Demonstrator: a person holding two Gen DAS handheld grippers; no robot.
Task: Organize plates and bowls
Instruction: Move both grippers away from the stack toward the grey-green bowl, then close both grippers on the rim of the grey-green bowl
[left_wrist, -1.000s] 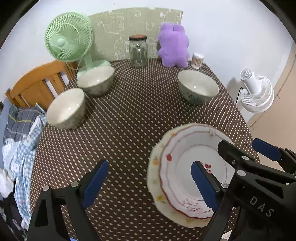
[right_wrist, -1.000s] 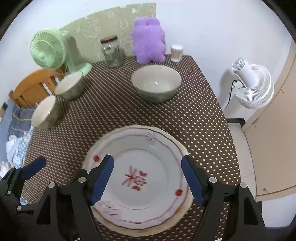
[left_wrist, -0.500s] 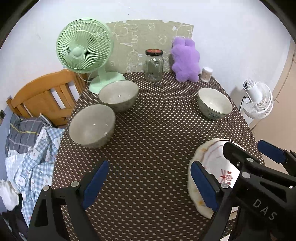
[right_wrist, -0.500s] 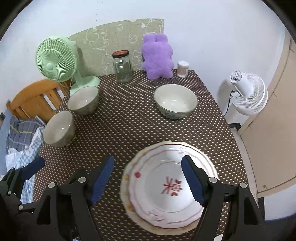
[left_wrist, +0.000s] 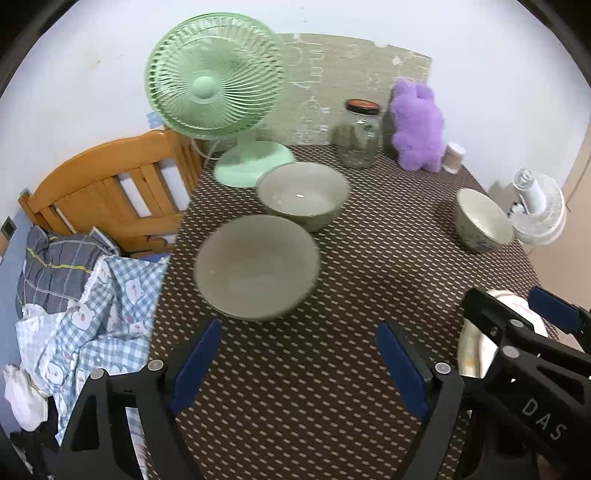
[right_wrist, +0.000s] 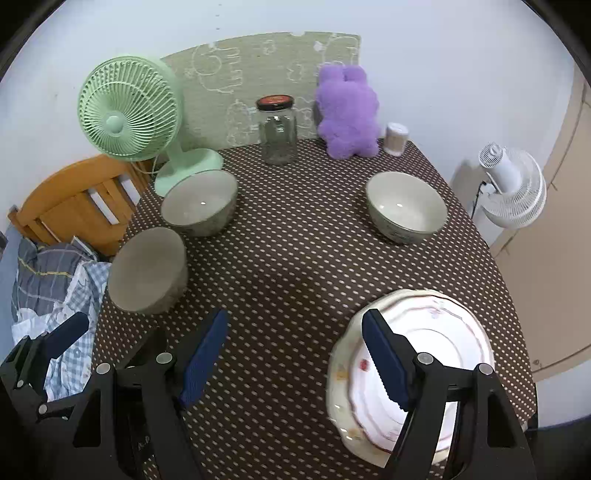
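Three grey-green bowls stand on the dotted brown table: the near left bowl (left_wrist: 256, 271) (right_wrist: 147, 269), the back left bowl (left_wrist: 303, 195) (right_wrist: 199, 201) and the right bowl (left_wrist: 482, 223) (right_wrist: 406, 210). A white plate with red trim (right_wrist: 424, 365) (left_wrist: 476, 347) lies stacked on a yellow-rimmed plate at the front right. My left gripper (left_wrist: 299, 365) is open and empty, just in front of the near left bowl. My right gripper (right_wrist: 295, 360) is open and empty, its right finger over the plate's left side.
A green desk fan (right_wrist: 129, 110), a glass jar (right_wrist: 279, 129), a purple plush toy (right_wrist: 347, 110) and a small white container (right_wrist: 395, 138) stand along the back. A wooden chair (left_wrist: 110, 192) with clothes is at the left. A white floor fan (right_wrist: 513, 184) stands beyond the right edge.
Both grippers have swung left and back from the plates. The left one now faces the near left bowl. The plates have slid to the right of both views.
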